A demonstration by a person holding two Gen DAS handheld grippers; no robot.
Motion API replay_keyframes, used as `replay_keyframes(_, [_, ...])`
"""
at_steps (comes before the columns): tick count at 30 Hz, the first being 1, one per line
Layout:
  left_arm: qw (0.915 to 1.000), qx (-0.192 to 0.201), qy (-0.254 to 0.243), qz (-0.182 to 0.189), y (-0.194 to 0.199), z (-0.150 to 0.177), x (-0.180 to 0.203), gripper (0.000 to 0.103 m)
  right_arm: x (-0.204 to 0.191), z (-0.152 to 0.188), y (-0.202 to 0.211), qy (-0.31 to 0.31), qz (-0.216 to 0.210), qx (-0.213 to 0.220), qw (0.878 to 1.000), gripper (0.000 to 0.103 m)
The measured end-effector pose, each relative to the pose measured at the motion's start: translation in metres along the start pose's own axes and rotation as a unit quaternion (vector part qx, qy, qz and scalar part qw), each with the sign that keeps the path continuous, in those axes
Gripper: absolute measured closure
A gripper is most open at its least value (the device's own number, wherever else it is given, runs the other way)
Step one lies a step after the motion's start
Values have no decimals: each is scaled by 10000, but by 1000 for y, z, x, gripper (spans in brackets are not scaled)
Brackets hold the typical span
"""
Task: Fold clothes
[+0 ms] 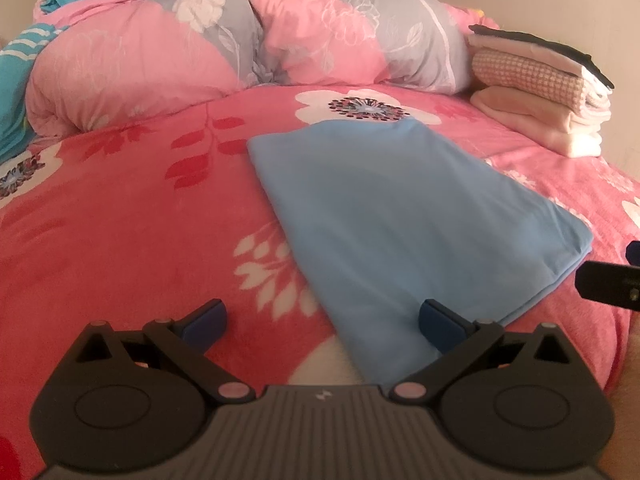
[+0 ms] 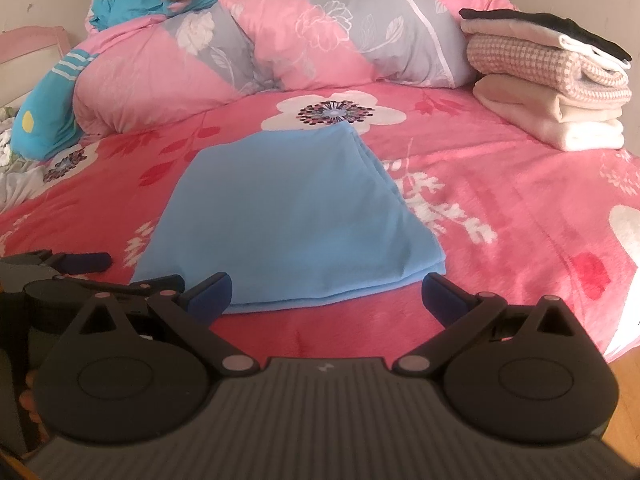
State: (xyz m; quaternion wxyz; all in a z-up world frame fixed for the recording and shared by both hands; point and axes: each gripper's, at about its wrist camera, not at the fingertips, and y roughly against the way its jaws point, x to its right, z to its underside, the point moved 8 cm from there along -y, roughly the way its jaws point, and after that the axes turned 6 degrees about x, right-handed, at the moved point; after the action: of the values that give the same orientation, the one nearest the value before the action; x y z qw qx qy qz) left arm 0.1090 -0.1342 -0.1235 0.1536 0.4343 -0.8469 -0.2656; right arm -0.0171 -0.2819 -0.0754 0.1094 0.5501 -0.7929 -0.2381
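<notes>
A light blue garment (image 1: pixel 400 216) (image 2: pixel 288 216) lies folded flat into a rectangle on the pink floral bed cover (image 1: pixel 120 220) (image 2: pixel 520 208). My left gripper (image 1: pixel 322 322) is open at the garment's near left corner, its right finger over the cloth and nothing held. My right gripper (image 2: pixel 326 294) is open at the garment's near edge, with the cloth edge lying between its fingers and not pinched. The right gripper's tip (image 1: pixel 608 284) shows at the right border of the left wrist view. The left gripper (image 2: pixel 80 264) shows at the left of the right wrist view.
A stack of folded clothes (image 1: pixel 544 92) (image 2: pixel 548 80) in cream, pink check, white and black sits at the back right by the wall. A rolled pink and grey quilt (image 1: pixel 240 48) (image 2: pixel 280 40) lies across the back. Wooden floor (image 2: pixel 624 408) shows at right.
</notes>
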Motion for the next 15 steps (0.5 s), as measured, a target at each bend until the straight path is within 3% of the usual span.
replay_keyframes(15, [9998, -98, 151, 80, -1, -1, -3, 0, -15, -4, -28, 330, -136, 88, 9993, 4])
